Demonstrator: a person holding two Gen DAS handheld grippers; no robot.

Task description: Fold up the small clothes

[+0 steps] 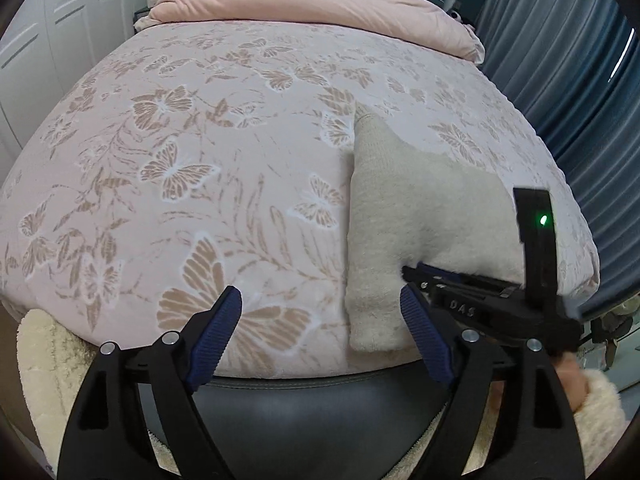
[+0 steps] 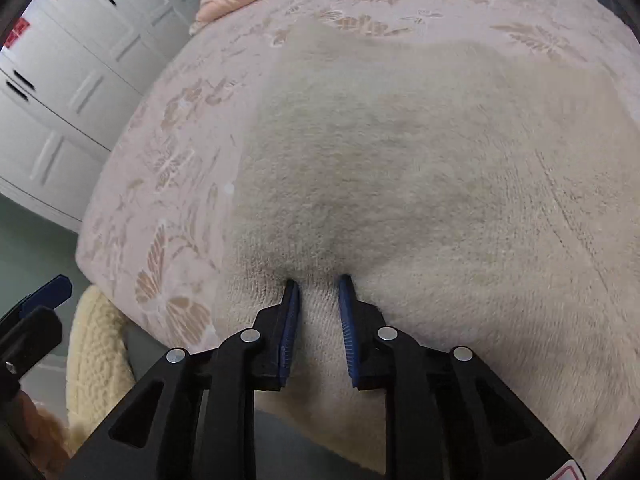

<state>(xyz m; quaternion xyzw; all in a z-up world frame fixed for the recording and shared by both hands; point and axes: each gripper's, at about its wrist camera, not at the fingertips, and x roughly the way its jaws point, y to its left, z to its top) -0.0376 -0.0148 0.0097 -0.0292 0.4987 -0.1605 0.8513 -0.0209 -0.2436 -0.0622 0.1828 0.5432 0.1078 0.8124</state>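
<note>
One cream knitted garment (image 1: 420, 216) lies flat on the bed (image 1: 224, 152), at the near edge toward the bed's right corner, one narrow part of it reaching up toward the middle of the bed. It is the only garment spread on the patterned cover, whose pink ground carries many tan butterflies. Two grippers are in view. The left gripper (image 1: 320, 332) hangs over the near edge of the bed with its two blue pads set wide apart; nothing is between them, and the garment's lower left corner sits just beside its right pad. The right gripper (image 2: 318, 292) presses down into the garment near its near edge, its two blue pads standing narrowly apart with a raised ridge of the knit pinched between them and touching both. From the left wrist view, the right gripper's black body (image 1: 536, 280) lies across the garment's lower right part. One folded pink quilt (image 1: 320, 4) rests along the bed's far edge. White cabinet doors (image 2: 68, 80) stand to the left of the bed.
</note>
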